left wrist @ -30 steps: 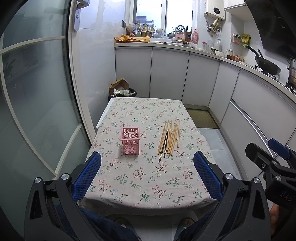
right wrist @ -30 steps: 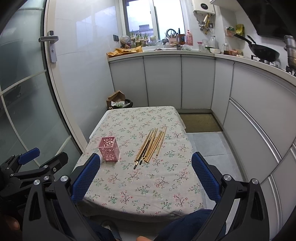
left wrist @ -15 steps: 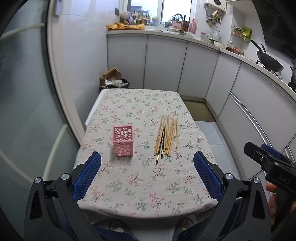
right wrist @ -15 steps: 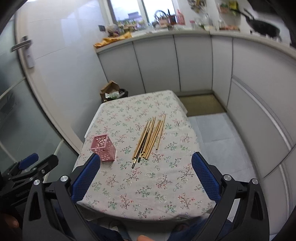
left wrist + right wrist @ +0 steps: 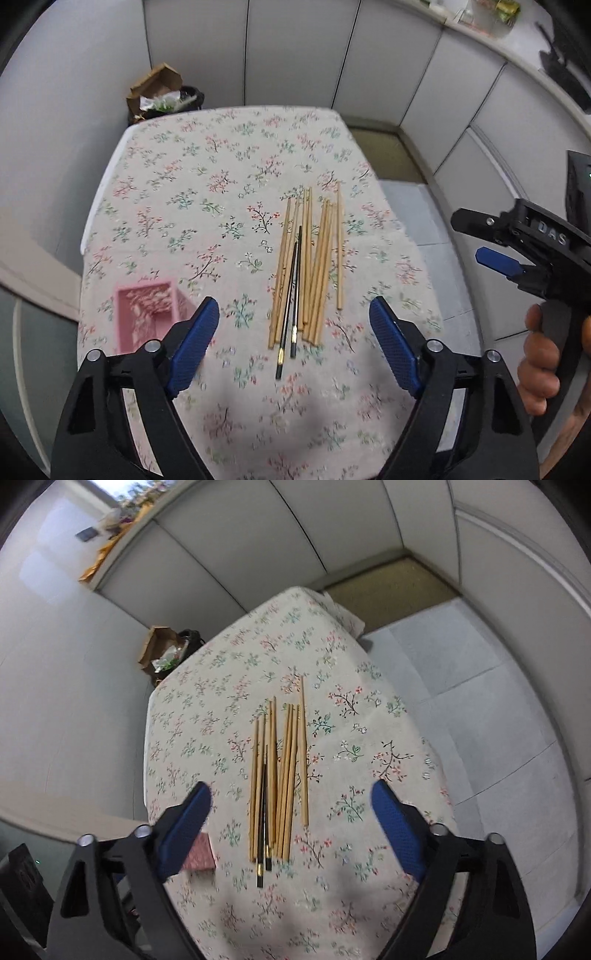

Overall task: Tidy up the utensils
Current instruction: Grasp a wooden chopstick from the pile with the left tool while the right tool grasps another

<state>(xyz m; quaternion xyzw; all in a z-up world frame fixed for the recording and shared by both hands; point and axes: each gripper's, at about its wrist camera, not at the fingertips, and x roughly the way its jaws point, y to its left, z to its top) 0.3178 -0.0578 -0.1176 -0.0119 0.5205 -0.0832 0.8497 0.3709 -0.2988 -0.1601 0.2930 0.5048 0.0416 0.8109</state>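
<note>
Several wooden chopsticks [image 5: 314, 269] and two black ones [image 5: 291, 295] lie side by side on the floral tablecloth [image 5: 207, 177]; they also show in the right wrist view [image 5: 280, 775]. A pink perforated holder [image 5: 147, 314] stands upright at the left, partly behind my left finger; only its corner [image 5: 199, 853] shows in the right wrist view. My left gripper [image 5: 293, 347] is open and empty above the chopsticks' near ends. My right gripper [image 5: 291, 819] is open and empty over the same pile; it also shows at the right of the left wrist view [image 5: 517, 251].
White cabinets [image 5: 295, 55] curve around the back and right. A black bin with a cardboard box [image 5: 162, 96] stands beyond the table's far left corner. Tiled floor [image 5: 480, 701] and a mat [image 5: 391, 587] lie to the right.
Both grippers have moved forward and tipped down over the table, so the chopsticks and holder look much closer. Both stay open. Nothing on the table has moved.
</note>
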